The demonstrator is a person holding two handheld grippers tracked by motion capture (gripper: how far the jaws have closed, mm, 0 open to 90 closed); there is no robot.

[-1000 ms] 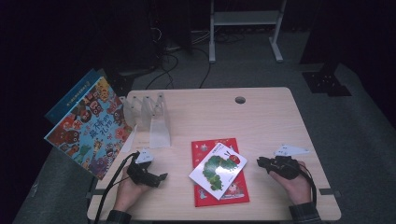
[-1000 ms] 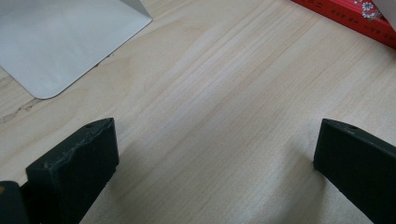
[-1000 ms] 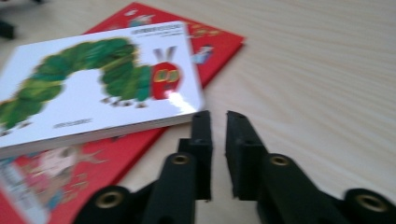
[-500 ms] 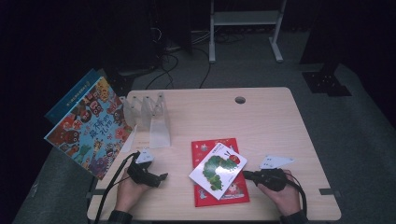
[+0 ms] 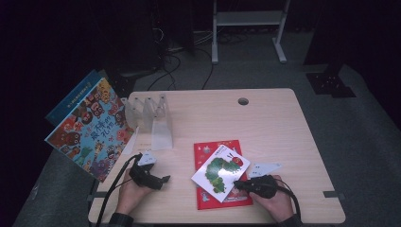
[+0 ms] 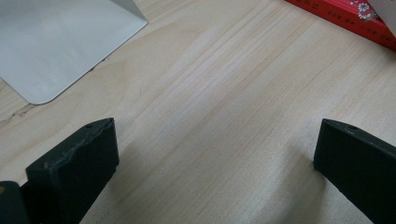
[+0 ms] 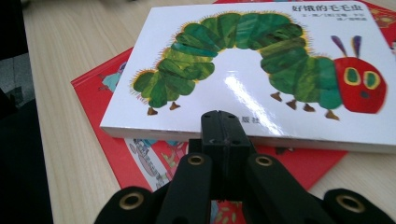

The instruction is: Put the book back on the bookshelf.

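Dark floor and cables surround the pale wooden counter (image 5: 274, 123) where I work. My right hand-held gripper (image 5: 240, 183) has its jaws pressed together with nothing between them, tips just at the near edge of the white caterpillar picture book (image 7: 261, 70); whether they touch it I cannot quite tell. That book lies tilted on top of the red flat book (image 5: 208, 151). My left hand-held gripper (image 5: 163, 179) rests wide open over bare wood, near a clear plastic book stand (image 5: 158, 125).

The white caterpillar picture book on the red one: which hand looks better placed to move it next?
Probably the right. The right gripper, jaws shut, is at the edge of the white caterpillar picture book lying on the red book. The left gripper, jaws open, sits over bare light wooden table.
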